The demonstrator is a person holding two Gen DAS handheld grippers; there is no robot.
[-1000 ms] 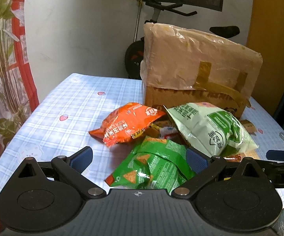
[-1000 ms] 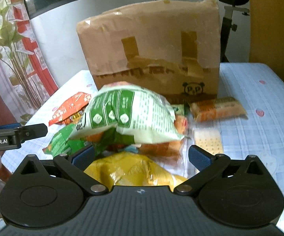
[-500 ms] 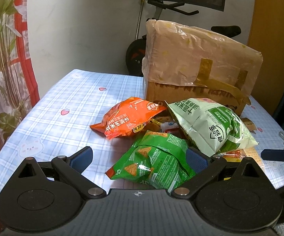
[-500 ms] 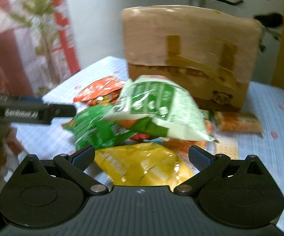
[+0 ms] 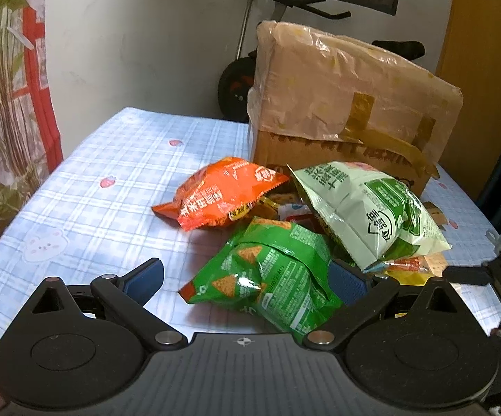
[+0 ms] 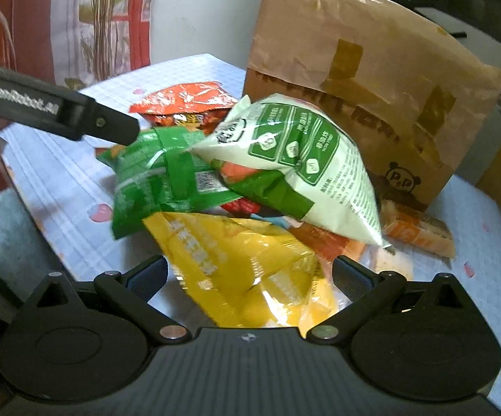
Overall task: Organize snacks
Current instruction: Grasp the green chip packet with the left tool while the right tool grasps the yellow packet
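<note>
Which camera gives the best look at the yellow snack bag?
The right wrist view: the yellow snack bag fills the foreground between the open fingers of the right hand-held gripper, under the green bag. The left wrist view shows only a small yellow corner beneath the pale green-and-white bag.

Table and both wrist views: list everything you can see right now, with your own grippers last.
cardboard box: one, brown, taped, behind the pile.
orange snack bag: one, pile's left.
green chip bag: one, between the left gripper's fingers.
pale green bag: one, atop the pile.
yellow bag: one, between the right gripper's fingers.
orange wrapped bar: one, by the box.
checked tablecloth: one, blue.
left hand-held gripper: open.
right hand-held gripper: open.
</note>
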